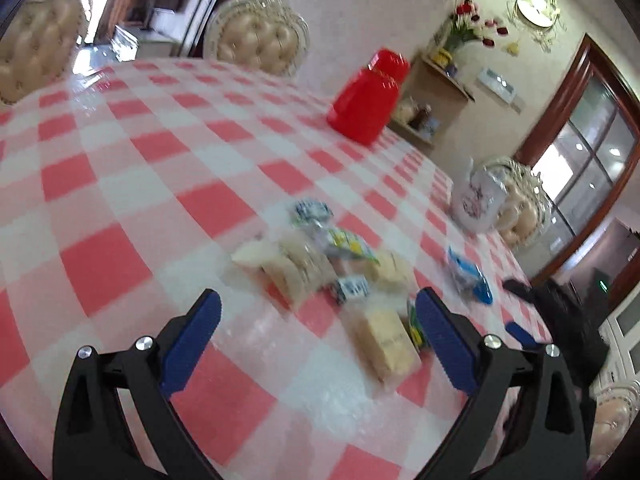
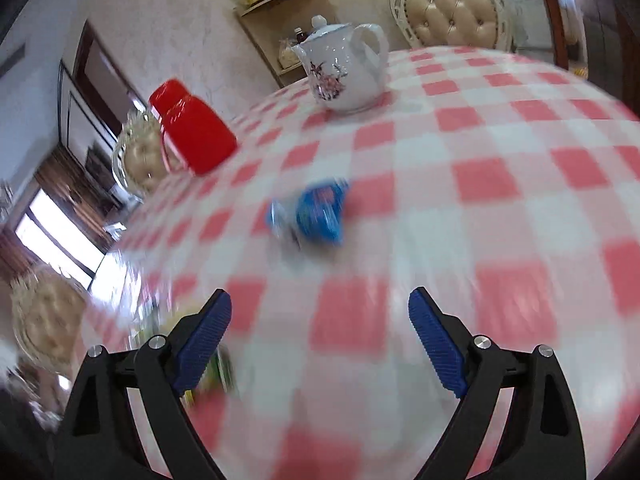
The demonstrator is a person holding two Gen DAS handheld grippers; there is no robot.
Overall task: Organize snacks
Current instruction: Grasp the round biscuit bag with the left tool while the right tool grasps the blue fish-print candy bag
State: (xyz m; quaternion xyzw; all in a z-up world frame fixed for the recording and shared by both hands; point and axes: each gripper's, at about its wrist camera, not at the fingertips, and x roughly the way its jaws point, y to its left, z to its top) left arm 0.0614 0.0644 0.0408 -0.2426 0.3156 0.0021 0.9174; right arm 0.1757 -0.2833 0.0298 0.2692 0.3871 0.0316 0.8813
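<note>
A loose pile of snack packets lies on the checked tablecloth (image 1: 120, 184): beige cracker packs (image 1: 292, 268), a green-yellow packet (image 1: 352, 246) and small blue-white packets (image 1: 314, 210). My left gripper (image 1: 318, 300) hovers open just in front of the pile. One beige pack (image 1: 384, 340) lies on the cloth between its fingers, untouched. A blue packet (image 1: 468, 276) lies apart to the right. In the right wrist view this blue packet (image 2: 320, 212) is blurred, ahead of my open, empty right gripper (image 2: 320, 298). A greenish packet (image 2: 218, 368) shows behind its left finger.
A red plastic jug (image 1: 368, 100) (image 2: 192, 128) stands at the far side of the table. A white flowered teapot (image 1: 480, 200) (image 2: 344, 68) stands near the edge. Padded chairs (image 1: 256, 36) (image 2: 452, 12) ring the table, with a wooden shelf (image 1: 432, 92) behind.
</note>
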